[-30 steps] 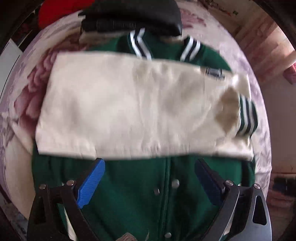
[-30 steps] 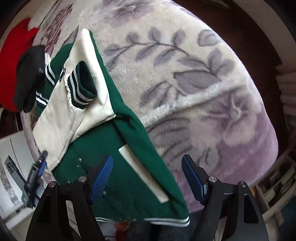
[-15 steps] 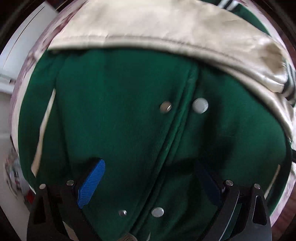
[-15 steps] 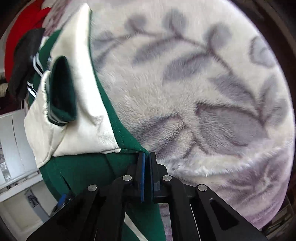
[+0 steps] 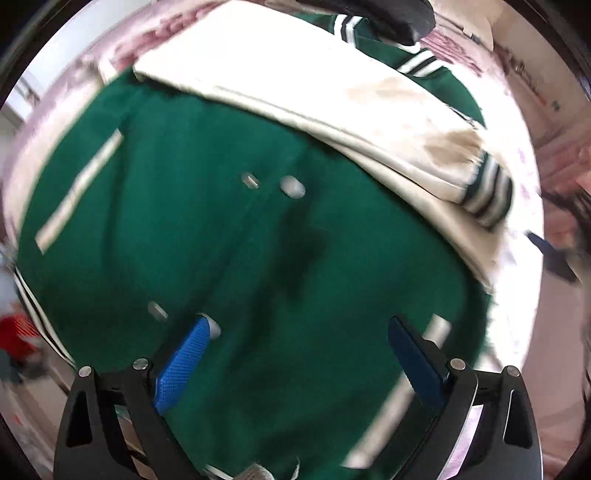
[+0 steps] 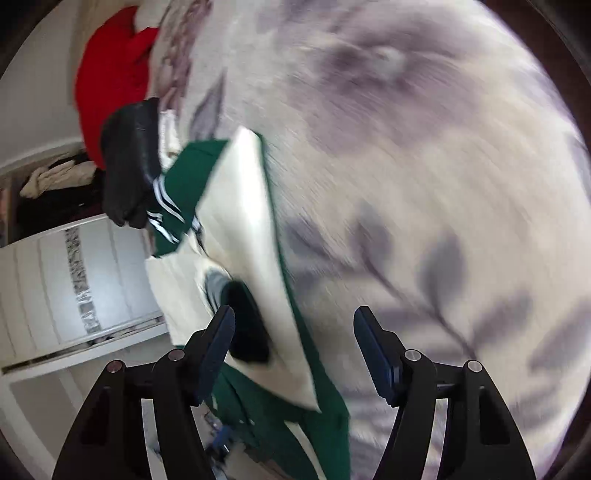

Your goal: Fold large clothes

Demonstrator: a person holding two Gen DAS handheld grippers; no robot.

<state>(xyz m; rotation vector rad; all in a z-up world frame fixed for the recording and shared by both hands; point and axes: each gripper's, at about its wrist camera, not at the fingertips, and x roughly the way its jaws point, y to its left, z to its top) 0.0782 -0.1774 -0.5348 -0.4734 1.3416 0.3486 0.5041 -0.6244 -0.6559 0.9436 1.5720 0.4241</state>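
Observation:
A green varsity jacket (image 5: 221, 221) with snap buttons (image 5: 291, 186) lies front up on a floral blanket (image 6: 424, 166). Its cream sleeves (image 5: 314, 85) are folded across the chest, with a striped cuff (image 5: 487, 192) at the right. My left gripper (image 5: 299, 328) points down over the lower green front, open, with nothing pinched. In the right wrist view, the jacket's (image 6: 192, 166) right edge and a cream sleeve (image 6: 243, 214) run down between the fingers of my right gripper (image 6: 295, 314). Its jaws are opening and the pads are clear of the cloth.
A black garment (image 6: 125, 166) and a red one (image 6: 110, 74) lie past the jacket's collar. The black one (image 5: 388, 14) also shows at the top of the left wrist view. A white cupboard front (image 6: 74, 288) stands beside the bed. The blanket stretches out to the right of the jacket.
The left view has rolled and slid, so the white pocket strips now show. My right gripper, shut at the jacket's edge half a second ago, has opened and moved along the edge toward the sleeve.

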